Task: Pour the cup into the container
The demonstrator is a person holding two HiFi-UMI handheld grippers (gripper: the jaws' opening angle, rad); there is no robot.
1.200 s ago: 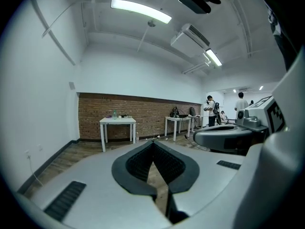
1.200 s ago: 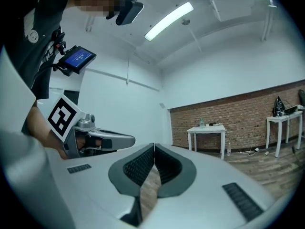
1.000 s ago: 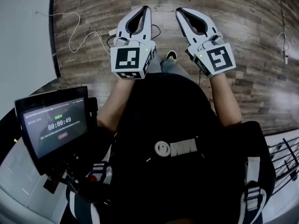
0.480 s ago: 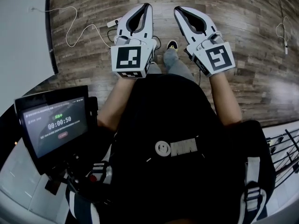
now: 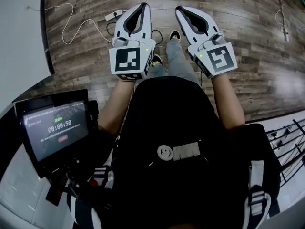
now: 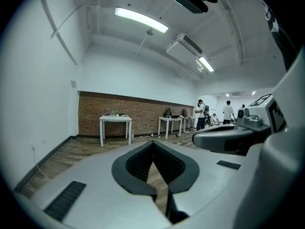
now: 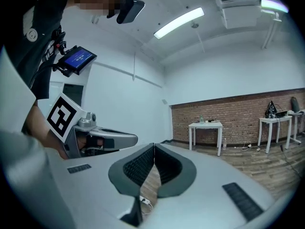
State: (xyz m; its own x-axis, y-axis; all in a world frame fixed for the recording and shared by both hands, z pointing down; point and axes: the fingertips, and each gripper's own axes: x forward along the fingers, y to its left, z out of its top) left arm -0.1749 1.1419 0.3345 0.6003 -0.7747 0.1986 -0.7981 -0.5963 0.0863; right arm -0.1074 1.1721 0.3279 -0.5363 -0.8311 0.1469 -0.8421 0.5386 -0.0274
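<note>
While both are held out side by side over the brown wooden plank floor (image 5: 248, 18), the white left gripper (image 5: 142, 7) with dark grey ribbed pads has its jaws pressed together on nothing. The matching white right gripper (image 5: 180, 9) is likewise closed and empty. Far ahead, a white square-legged table (image 6: 115, 120) stands against a red brick wall (image 6: 90, 111). The small things on it are too tiny to tell whether the cup is among them.
</note>
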